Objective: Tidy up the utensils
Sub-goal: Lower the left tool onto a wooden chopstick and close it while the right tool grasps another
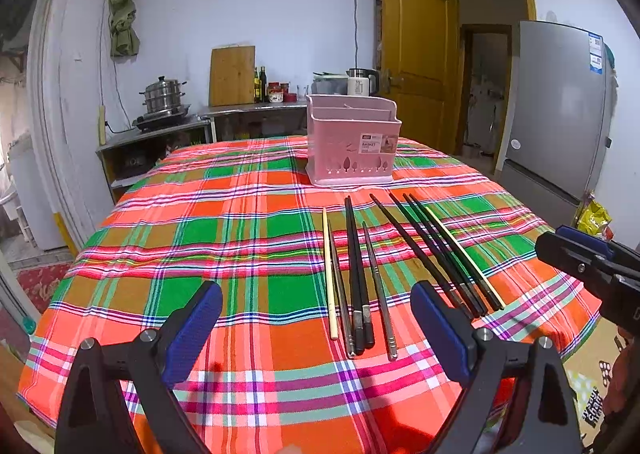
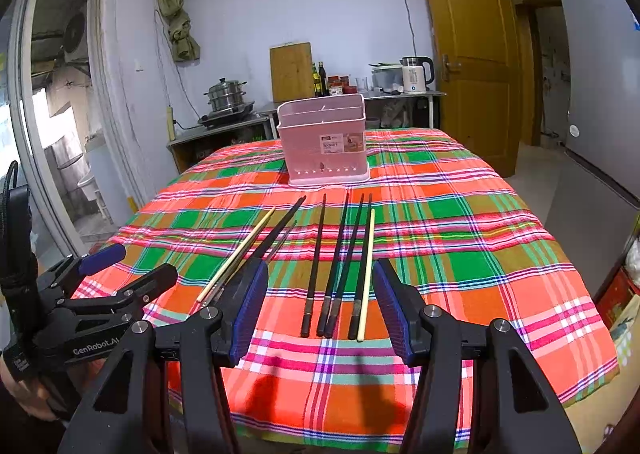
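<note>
Several chopsticks lie side by side on the plaid tablecloth: a left group of black, metal and one pale stick, and a right group of black ones with a pale one. The same groups show in the right wrist view, the left group and the right group. A pink utensil basket stands upright beyond them. My left gripper is open and empty, above the near ends of the left group. My right gripper is open and empty, above the right group.
The table's near edge lies just below both grippers. Behind the table stand a counter with a steamer pot, cutting board, bottles and kettle. A yellow door and grey fridge are at the right.
</note>
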Action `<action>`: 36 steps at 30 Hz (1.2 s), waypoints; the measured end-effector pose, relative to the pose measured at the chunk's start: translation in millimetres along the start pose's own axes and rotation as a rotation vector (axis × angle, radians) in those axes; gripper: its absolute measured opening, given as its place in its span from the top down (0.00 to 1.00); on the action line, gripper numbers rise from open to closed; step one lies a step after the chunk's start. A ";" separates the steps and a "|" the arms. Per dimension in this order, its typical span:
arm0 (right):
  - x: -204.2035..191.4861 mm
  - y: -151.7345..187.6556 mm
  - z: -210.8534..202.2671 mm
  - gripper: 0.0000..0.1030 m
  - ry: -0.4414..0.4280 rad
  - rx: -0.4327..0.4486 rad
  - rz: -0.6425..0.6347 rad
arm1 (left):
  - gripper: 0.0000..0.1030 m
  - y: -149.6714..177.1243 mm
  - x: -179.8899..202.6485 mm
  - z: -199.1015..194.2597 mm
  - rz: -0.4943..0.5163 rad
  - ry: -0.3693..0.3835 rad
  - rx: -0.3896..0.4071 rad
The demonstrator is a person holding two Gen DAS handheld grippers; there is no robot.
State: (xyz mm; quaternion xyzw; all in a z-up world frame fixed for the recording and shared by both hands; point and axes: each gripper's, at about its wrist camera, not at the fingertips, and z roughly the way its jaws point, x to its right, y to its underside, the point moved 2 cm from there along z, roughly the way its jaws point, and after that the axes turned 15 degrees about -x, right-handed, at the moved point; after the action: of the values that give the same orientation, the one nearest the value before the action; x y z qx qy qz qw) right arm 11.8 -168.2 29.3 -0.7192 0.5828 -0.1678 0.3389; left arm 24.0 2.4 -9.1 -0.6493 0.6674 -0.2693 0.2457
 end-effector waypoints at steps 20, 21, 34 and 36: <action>22.8 -63.9 74.3 0.46 0.030 -0.161 -0.006 | 0.27 -82.5 -40.1 112.5 -0.036 0.077 -0.283; 25.4 -66.9 78.7 0.46 0.035 -0.170 -0.005 | 0.27 -87.2 -40.4 118.0 -0.038 0.087 -0.293; 64.5 -88.7 154.4 0.74 0.033 -0.348 0.060 | 0.40 -124.6 -35.4 185.7 -0.048 0.122 -0.405; 67.4 -88.6 160.8 0.76 0.036 -0.364 0.067 | 0.40 -128.1 -34.3 192.0 -0.041 0.109 -0.408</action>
State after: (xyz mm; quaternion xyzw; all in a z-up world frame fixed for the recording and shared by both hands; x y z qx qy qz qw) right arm 196.2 -177.3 -35.3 -0.7456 0.6333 -0.0610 0.1983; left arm 249.4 27.4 -63.8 -0.6836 0.7071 -0.1680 0.0672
